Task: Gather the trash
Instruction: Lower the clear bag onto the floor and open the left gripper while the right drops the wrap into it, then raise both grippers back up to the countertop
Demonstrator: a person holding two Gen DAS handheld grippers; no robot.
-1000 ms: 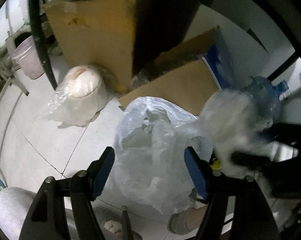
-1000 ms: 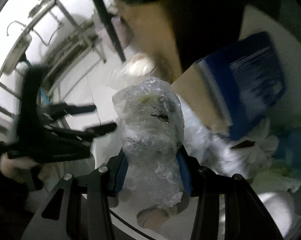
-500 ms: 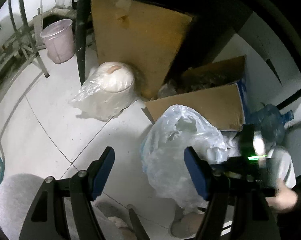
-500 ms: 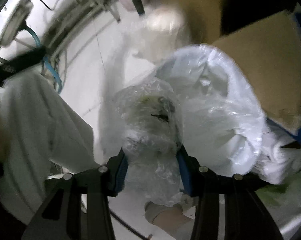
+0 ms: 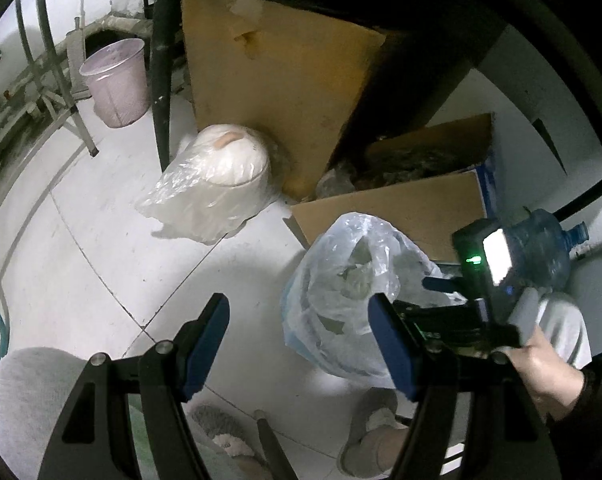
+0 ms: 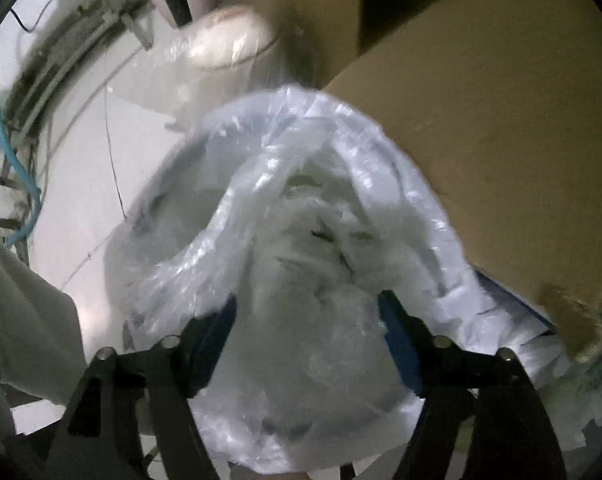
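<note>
Pale floor tiles (image 5: 101,248) lie under the cardboard boxes (image 5: 285,80). Since a second ago, the right hand-held gripper (image 6: 307,330) has carried its plastic wad (image 6: 301,344), still clenched, over the trash bag (image 6: 381,152)'s mouth; release looks next. The left hand-held gripper (image 5: 299,338) stays spread, empty.

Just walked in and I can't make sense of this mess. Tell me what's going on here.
A person is collecting trash with two handheld grippers. The right gripper is shut on a wad of crumpled clear plastic, held over the open mouth of a trash bag on the floor beside a cardboard box. The left gripper is open, holding nothing, above the tile floor.
</note>
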